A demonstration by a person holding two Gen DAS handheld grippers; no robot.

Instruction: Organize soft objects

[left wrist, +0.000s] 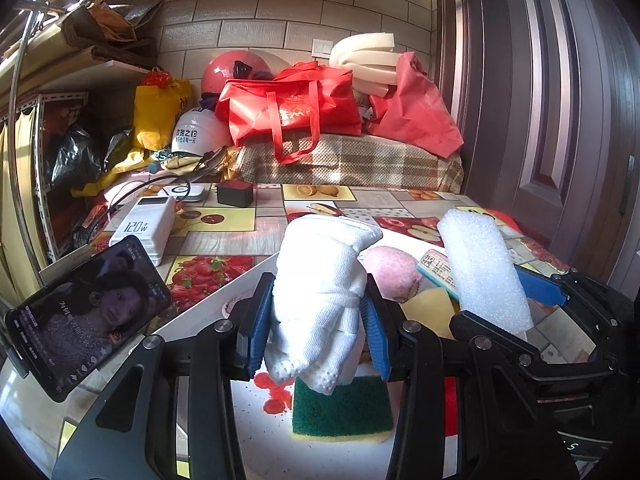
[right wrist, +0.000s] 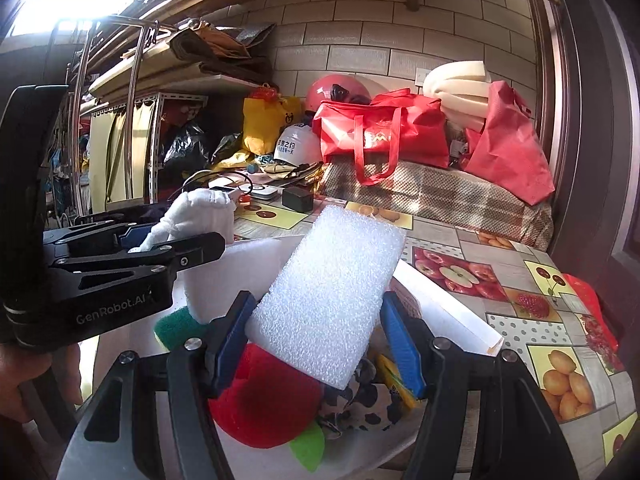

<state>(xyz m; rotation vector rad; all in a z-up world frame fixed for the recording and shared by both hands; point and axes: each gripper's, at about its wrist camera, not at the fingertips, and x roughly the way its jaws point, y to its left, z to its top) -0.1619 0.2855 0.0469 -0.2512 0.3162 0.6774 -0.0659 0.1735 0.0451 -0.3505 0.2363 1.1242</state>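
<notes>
My left gripper (left wrist: pixel 318 320) is shut on a white towel (left wrist: pixel 320 280) and holds it above a green and yellow scrub sponge (left wrist: pixel 340 410) in a white box (left wrist: pixel 248 276). My right gripper (right wrist: pixel 320 340) is shut on a white foam block (right wrist: pixel 332 296), held above the same white box (right wrist: pixel 448 304). Under it lie a red plush apple (right wrist: pixel 268 396) and a cow-print soft item (right wrist: pixel 360 404). In the left wrist view the foam block (left wrist: pixel 484 268) and right gripper show at right. A pink soft ball (left wrist: pixel 390 272) and a yellow sponge (left wrist: pixel 430 308) lie in the box.
A phone (left wrist: pixel 88 316) stands at the left. A white power bank (left wrist: pixel 144 228), a black charger (left wrist: pixel 236 194) and cables lie on the fruit-print tablecloth (left wrist: pixel 224 236). Red bags (left wrist: pixel 292 108), helmets and foam are piled at the back. A door (left wrist: pixel 560 120) is at right.
</notes>
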